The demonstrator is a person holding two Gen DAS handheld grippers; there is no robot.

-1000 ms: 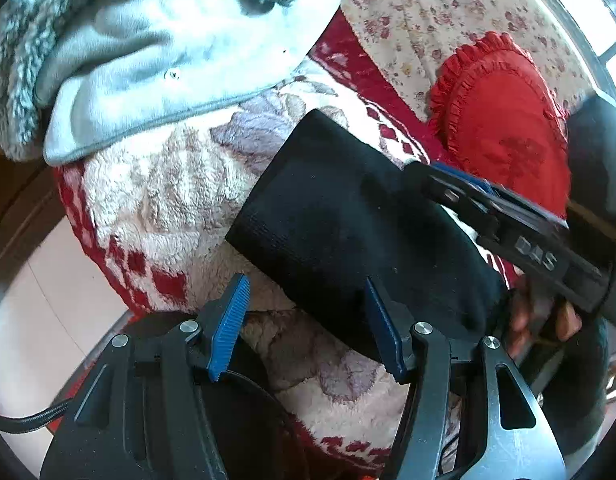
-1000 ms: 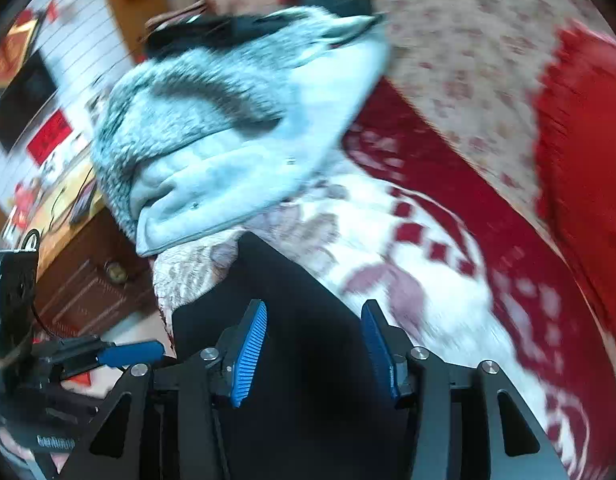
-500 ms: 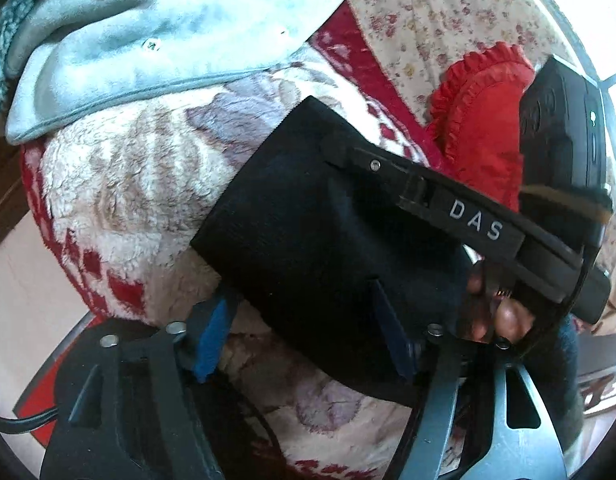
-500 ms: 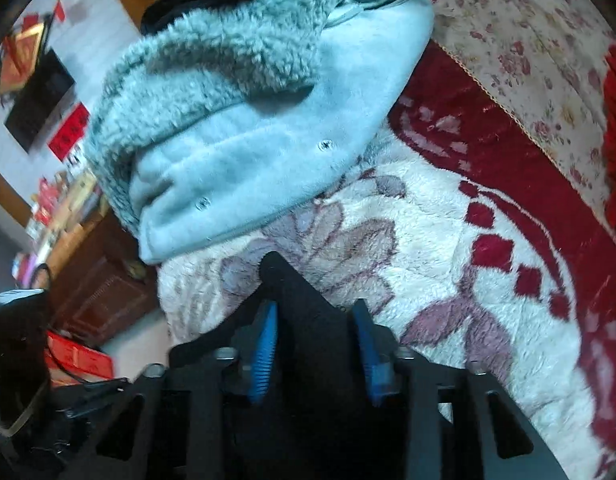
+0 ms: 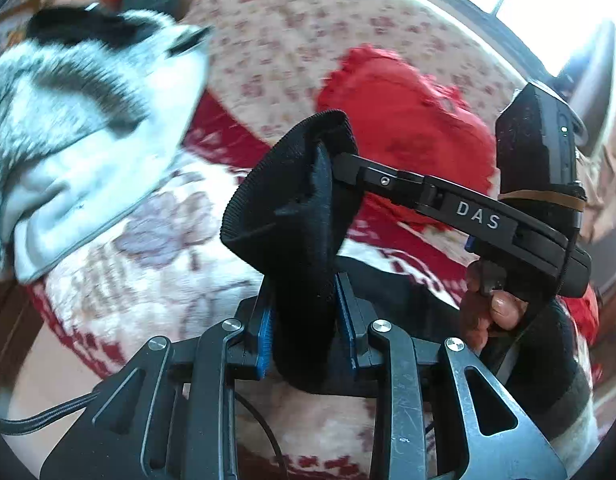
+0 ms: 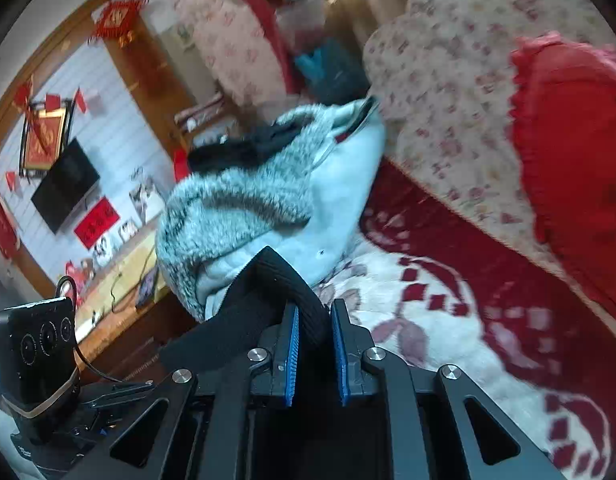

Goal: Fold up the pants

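While blurred, black pants (image 5: 292, 216) hide both jaws' pads.

Sofa cover (image 6: 423, 344): plush, cream with red diamonds and mauve leaves, over the seat.
Backrest (image 5: 276, 36): pale floral fabric along the seat's rear edge.
Heart cushion (image 5: 403, 120): red, frilled, leaning on the backrest.
Fleece coat (image 6: 268, 204): grey fur and pale blue lining, heaped at the seat's end.
Dark garment (image 6: 244, 148): on top of the coat.
Television (image 6: 66, 184): black, on a white panelled wall.
Red decorations (image 6: 116, 20): on wall and wooden frame.
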